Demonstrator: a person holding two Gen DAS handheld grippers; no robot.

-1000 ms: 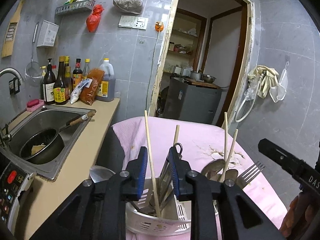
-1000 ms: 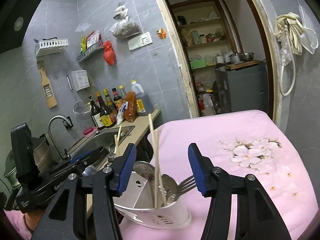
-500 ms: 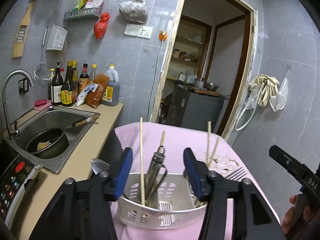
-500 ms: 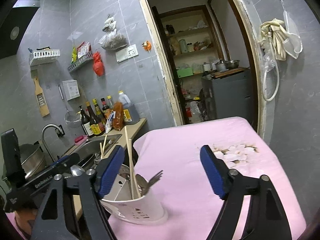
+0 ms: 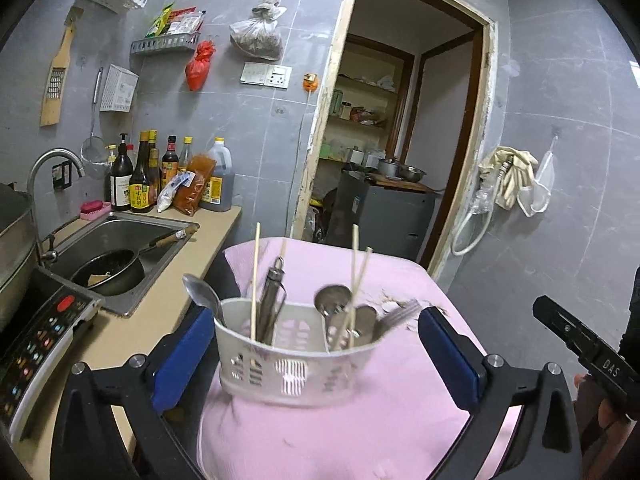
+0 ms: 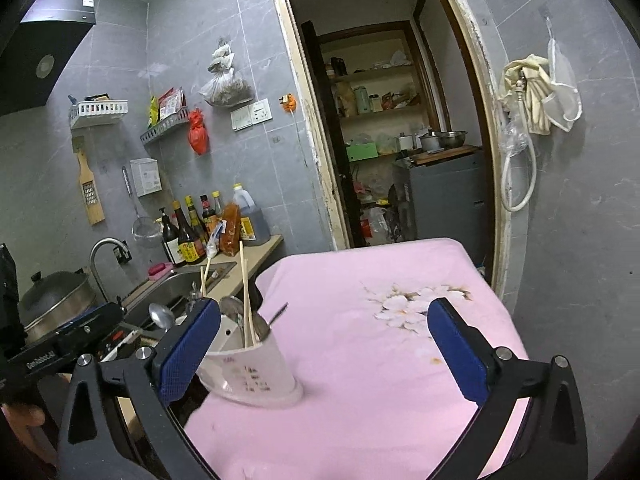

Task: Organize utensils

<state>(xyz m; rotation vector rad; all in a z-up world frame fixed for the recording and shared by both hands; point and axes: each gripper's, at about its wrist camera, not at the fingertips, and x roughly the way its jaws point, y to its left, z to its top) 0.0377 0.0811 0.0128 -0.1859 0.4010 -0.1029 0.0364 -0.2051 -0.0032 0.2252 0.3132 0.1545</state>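
Pink floral cloth under slotted white plastic caddy of chopsticks, both tools opening, empty.

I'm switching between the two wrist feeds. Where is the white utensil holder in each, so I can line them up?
Left wrist: the white utensil holder sits low at centre, on the pink cloth.
Right wrist: low and left of centre, partly behind the left blue pad.
Shared landmark: the red bag hanging on the tiled wall.
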